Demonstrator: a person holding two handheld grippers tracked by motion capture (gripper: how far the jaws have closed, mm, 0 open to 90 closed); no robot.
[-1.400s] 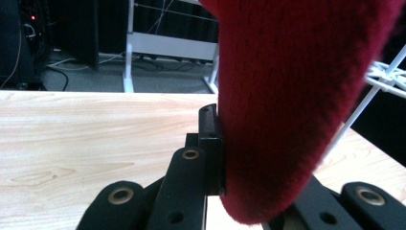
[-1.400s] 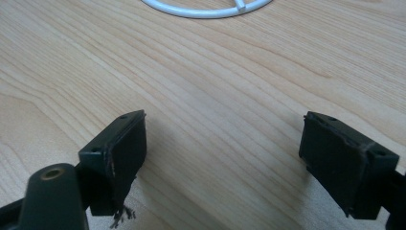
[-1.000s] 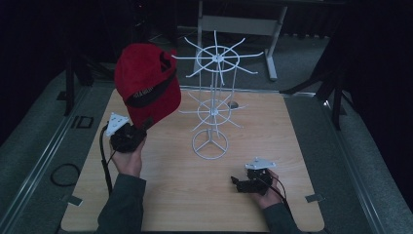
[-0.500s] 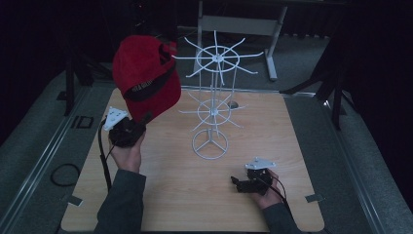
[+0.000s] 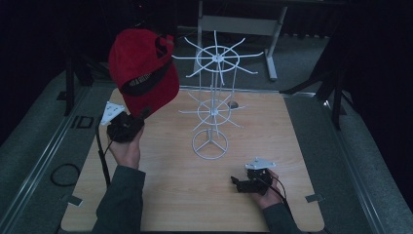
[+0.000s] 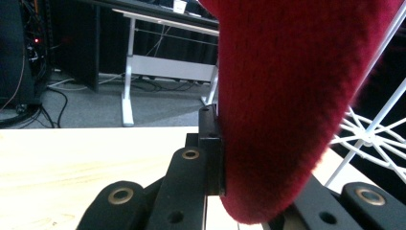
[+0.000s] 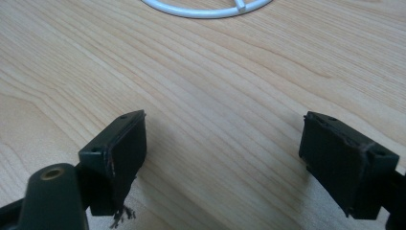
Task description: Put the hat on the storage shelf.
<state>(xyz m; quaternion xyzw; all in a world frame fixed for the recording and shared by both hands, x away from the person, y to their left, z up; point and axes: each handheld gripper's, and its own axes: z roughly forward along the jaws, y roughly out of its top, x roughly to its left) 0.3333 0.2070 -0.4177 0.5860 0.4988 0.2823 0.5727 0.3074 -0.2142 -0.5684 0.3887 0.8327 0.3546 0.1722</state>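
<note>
Light wooden table [image 5: 160, 195], bare grain across top. Dark grey carpeted floor [image 5: 39, 161] around it, metal rail [image 5: 46, 156] running diagonally along left side. Coil of black cable [image 5: 65, 174] on floor left of table. Tape tabs at table's near corners [image 5: 314, 198]. Beyond far edge, white-legged desk frame [image 5: 238, 24] with grey crossbar, against dark background. Left gripper view: same desk's white legs [image 6: 127, 86], loose cables [image 6: 57, 103] on grey floor beneath.

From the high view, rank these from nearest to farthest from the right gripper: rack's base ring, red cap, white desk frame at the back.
1. Base ring: up-left of the right gripper.
2. Red cap: far left, raised.
3. White desk frame: behind the table.
</note>
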